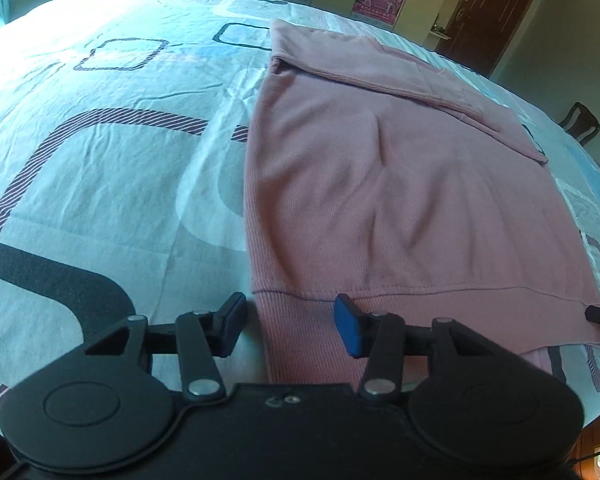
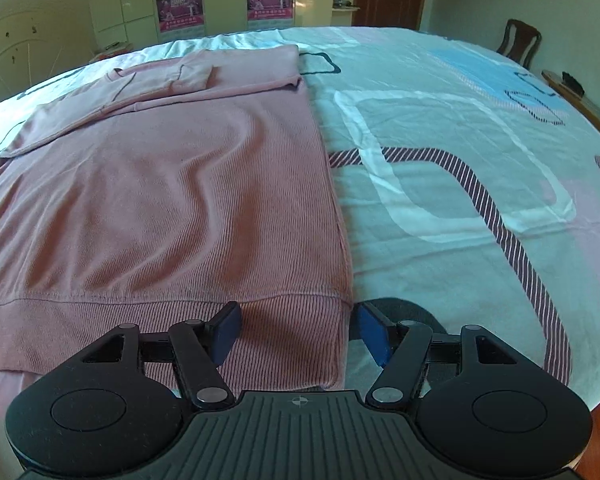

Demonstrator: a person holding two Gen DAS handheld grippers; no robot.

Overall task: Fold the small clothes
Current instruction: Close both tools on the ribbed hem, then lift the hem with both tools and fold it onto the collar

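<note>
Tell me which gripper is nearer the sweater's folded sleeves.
Neither clearly. The left gripper and the right gripper each straddle a hem corner of the sweater, opposite the sleeves.

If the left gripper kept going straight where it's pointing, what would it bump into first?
Probably the ribbed hem of the pink knit sweater: its near-left corner lies between the open left gripper fingers. Depth is unclear.

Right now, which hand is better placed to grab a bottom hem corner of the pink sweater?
Probably both. The left gripper straddles the pink sweater's left hem corner; the right gripper straddles the right one. Both look open.
</note>
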